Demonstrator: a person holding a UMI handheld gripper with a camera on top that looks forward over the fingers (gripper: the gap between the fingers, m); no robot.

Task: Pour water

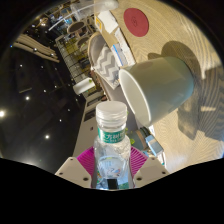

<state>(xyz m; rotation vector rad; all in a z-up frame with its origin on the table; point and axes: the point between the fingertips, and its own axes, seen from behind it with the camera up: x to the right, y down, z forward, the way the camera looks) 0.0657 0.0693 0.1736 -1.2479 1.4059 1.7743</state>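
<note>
Water bottle, clear plastic with a white cap and a green label, sits between the pink pads of the tongs, which are clamped on its lower body from both sides. One white paper cup appears just beyond and to the right of the bottle's cap, its open mouth turned toward the camera. The whole view is rolled over, so the bench under the cup reads as a tilted white surface, with one red round disc lying on it farther back.

Judging by that tilt, the step in hand looks like the approach to the pour, the bottle being brought toward the cup. The cap seems to be on, so no water can leave yet; I see no stream. The next move calls for the bottle's mouth to be lined up above the cup's rim and tipped slowly.

Count: one bottle, one cup, one red disc, one pair of tongs.
</note>
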